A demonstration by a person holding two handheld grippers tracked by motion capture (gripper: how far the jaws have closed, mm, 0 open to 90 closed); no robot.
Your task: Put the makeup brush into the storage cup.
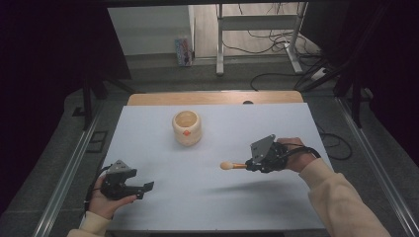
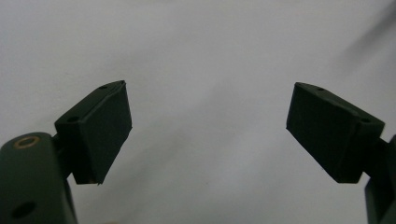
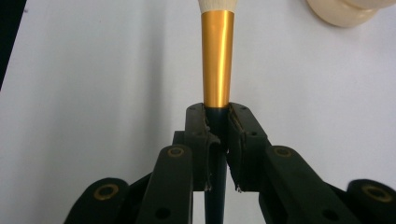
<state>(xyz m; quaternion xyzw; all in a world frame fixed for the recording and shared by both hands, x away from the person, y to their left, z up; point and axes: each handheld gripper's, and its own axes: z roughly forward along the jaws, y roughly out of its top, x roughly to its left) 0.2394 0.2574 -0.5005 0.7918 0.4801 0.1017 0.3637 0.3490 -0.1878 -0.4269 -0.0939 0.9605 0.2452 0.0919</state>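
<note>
Gripping the makeup brush point(image 1: 232, 166) by its dark handle, your right tongs point(image 1: 248, 165) aim its bristles toward the cup point(image 1: 187, 128) ahead, while your left tongs point(image 1: 146, 187) rest wide open, empty.

A cream-coloured round pot point(image 1: 187, 128) stands upright on the white table top point(image 1: 217, 197), toward the far side and left of the middle. It has a small orange mark on its front. Behind the table, a wooden edge point(image 1: 212, 97) shows. On the grey floor point(image 1: 276, 79) lie black cables point(image 1: 269, 39) near a white metal frame point(image 1: 257, 22).
</note>
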